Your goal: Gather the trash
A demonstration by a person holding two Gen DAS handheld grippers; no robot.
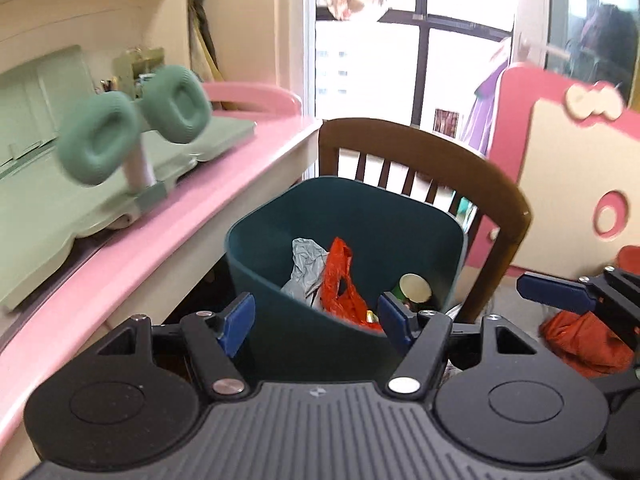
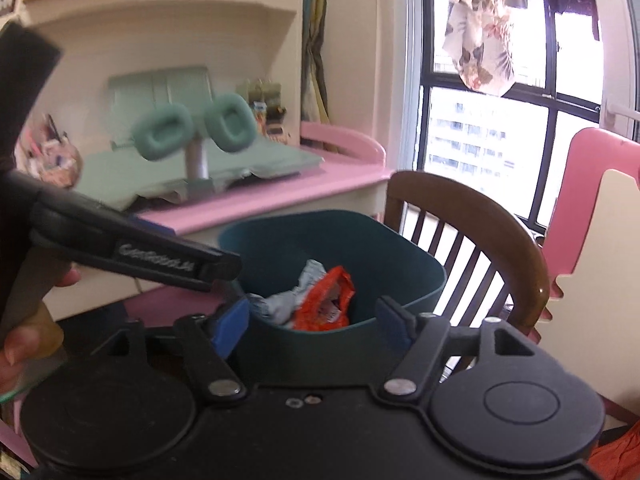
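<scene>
1. My left gripper (image 1: 318,322) has its jaws spread wide with nothing between them. The bin (image 1: 276,236) sits straight ahead and just below, its near rim filling the gap between the blue pads (image 1: 236,322).
2. My right gripper (image 2: 312,326) is likewise wide and empty, and it looks down into the same bin (image 2: 404,256) from a little further right.
3. The bin already holds a crumpled grey wrapper (image 1: 306,266), an orange plastic bag (image 1: 340,280) and a paper cup (image 1: 416,288); the cup lies toward my left gripper's right-hand jaw.
4. Another orange heap (image 1: 584,340) lies on the floor, off to the right of the left jaws and under my right gripper as the left camera shows it. I judge it may be trash not yet collected, though it could be cloth; I cannot tell.
5. If so, the right gripper is the nearer one. The heap lies below and outside its jaws, barely at the lower right corner of its own view, so the reach would go down and to the right, away from the bin.
6. The pink surface (image 1: 224,184) to the left of both jaws carries green headphones (image 1: 136,136) on a stand, not trash as far as I can judge.
</scene>
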